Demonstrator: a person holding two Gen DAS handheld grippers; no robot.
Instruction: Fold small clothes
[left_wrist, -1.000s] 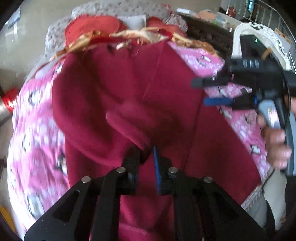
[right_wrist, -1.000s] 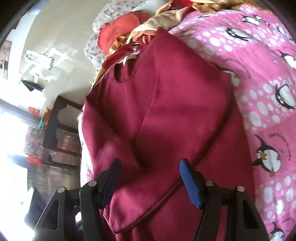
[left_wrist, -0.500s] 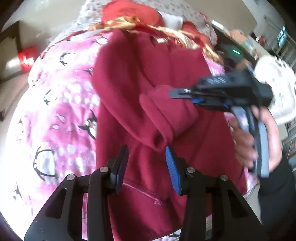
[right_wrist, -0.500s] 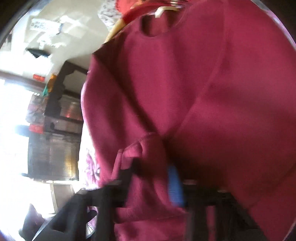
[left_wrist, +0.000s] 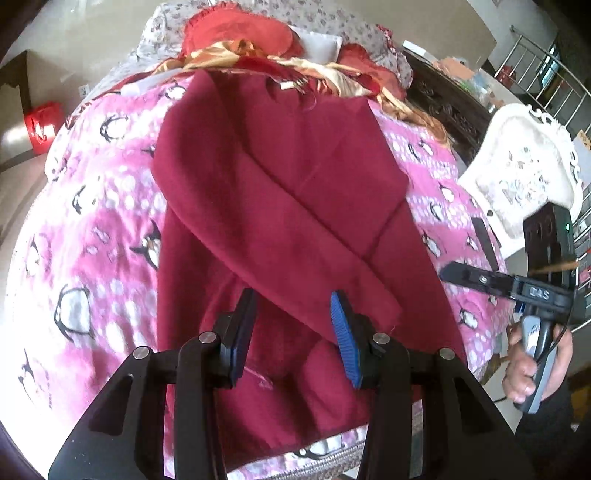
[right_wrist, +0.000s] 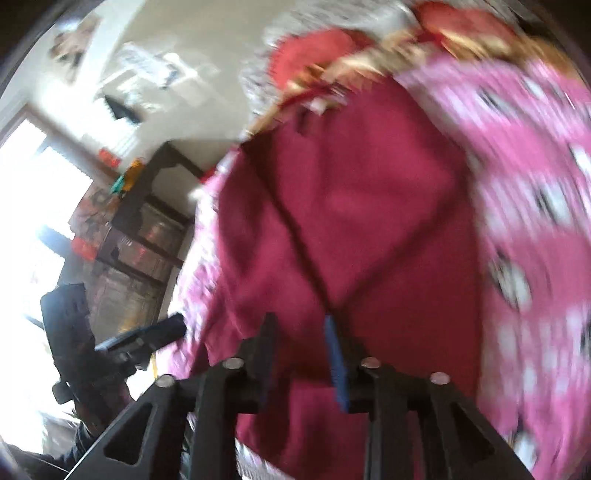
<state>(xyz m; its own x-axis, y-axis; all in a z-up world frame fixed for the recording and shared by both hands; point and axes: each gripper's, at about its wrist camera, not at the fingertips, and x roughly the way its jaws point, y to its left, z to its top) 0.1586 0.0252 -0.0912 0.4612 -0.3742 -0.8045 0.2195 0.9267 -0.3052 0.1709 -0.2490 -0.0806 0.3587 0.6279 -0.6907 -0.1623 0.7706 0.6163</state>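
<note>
The maroon sweatshirt lies flat on the penguin blanket, long axis running away from the left gripper. Its fingers gape wide, empty, nearest the folded sleeve's cuff — the right gripper, narrower and empty, hangs off the right edge.

The left wrist camera looks down from the bed's foot, close over the maroon sweatshirt on the penguin blanket, facing the pillows. The right wrist camera, blurred, sits lower at the bed's right side, angled left toward the room's shelves. Both share the sweatshirt and each other's gripper.
</note>
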